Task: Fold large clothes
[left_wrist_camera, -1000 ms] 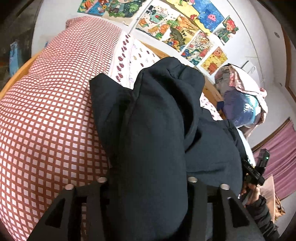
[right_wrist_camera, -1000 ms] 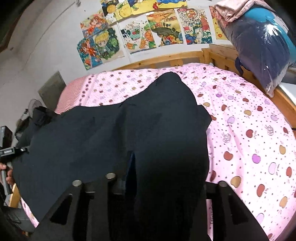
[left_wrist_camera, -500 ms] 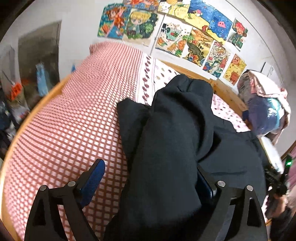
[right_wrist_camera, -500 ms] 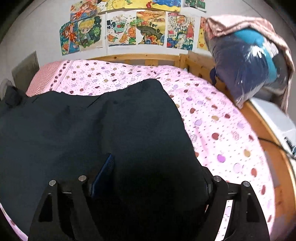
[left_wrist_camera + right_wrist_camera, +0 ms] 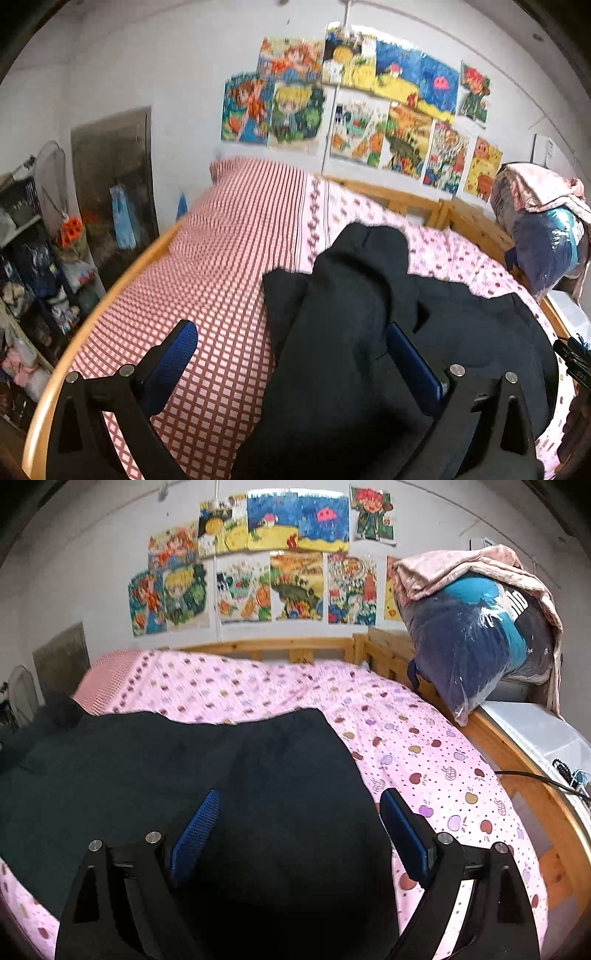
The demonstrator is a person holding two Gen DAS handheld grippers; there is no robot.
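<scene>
A large dark navy garment [image 5: 354, 302] lies spread across the bed, with one part folded lengthwise over the rest. My left gripper [image 5: 295, 347] stands wide open above its near end; the cloth lies loose between the blue pads [image 5: 177, 350]. In the right wrist view the same garment [image 5: 184, 768] lies flat on the pink apple-print sheet [image 5: 424, 760]. My right gripper [image 5: 299, 819] is open over the garment's near right corner, holding nothing. The right gripper's body [image 5: 572, 358] shows at the right edge of the left wrist view.
A red-checked cover [image 5: 207, 280] lies on the bed's left half. A wooden bed frame [image 5: 280, 648] runs along the back and right. A plastic-wrapped bedding bundle [image 5: 476, 638] rests on the right corner, above a white box [image 5: 535, 734]. Cluttered shelves [image 5: 33, 280] stand to the left.
Both grippers have opened and let go of the garment, which now lies on the bed. Both have drawn back and tilted up, showing more of the wall.
</scene>
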